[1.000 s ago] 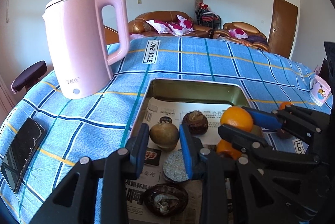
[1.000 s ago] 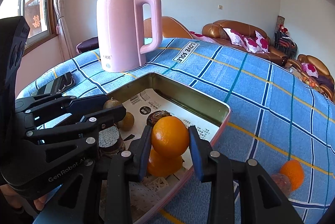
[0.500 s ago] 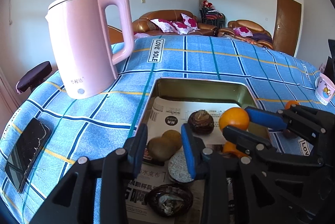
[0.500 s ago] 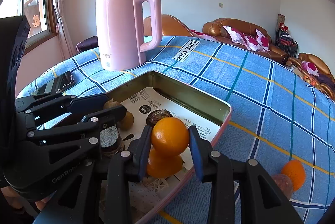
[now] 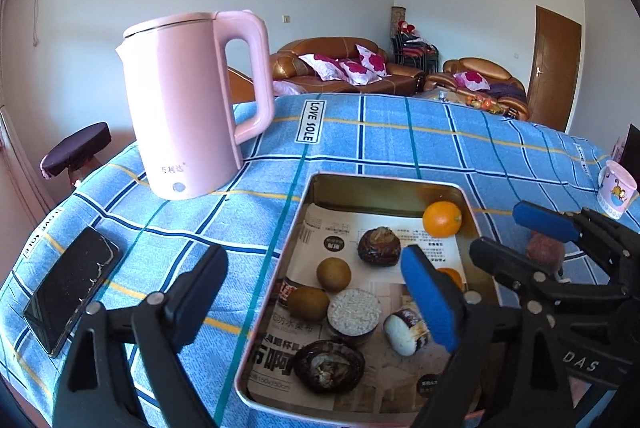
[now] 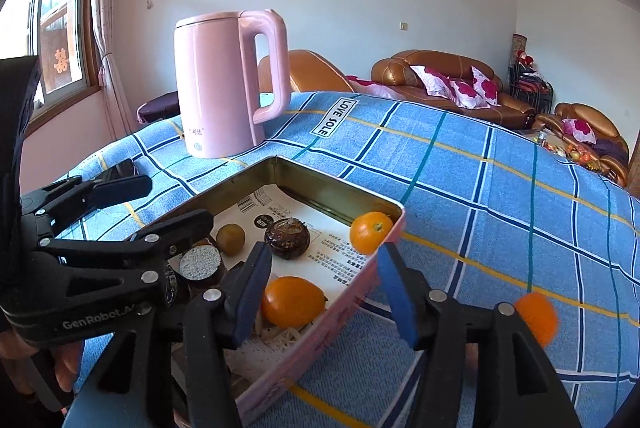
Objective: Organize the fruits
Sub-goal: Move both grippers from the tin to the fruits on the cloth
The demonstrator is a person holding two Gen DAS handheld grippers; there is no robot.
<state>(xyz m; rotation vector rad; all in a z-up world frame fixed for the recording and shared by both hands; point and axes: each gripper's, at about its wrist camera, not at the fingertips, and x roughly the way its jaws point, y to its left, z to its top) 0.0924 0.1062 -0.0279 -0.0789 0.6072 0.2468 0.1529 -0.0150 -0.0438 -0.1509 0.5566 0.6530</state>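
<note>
A metal tray [image 5: 384,181] lined with newspaper holds the fruit. My left gripper [image 5: 316,292] hangs above its near left part, jaws opening and nothing between them. Two brown kiwis [image 5: 334,274] lie below it beside a dark round fruit [image 5: 378,246]. My right gripper [image 6: 324,268] is over the tray's near right rim [image 6: 336,184], jaws opening and empty. One orange [image 6: 370,227] rests in the far right corner and a second orange [image 6: 294,302] lies just under the right gripper's left finger. A third orange [image 6: 536,318] sits on the cloth outside the tray.
A pink kettle [image 5: 188,108] stands at the far left on the blue checked tablecloth [image 5: 400,140]. A black phone [image 5: 72,292] lies at the left edge and a small cup [image 5: 616,194] at the far right. A reddish fruit [image 5: 544,248] lies right of the tray.
Both grippers opened and drew back slightly. The kiwi left the left gripper and lies in the tray. The orange left the right gripper and lies in the far right corner.
</note>
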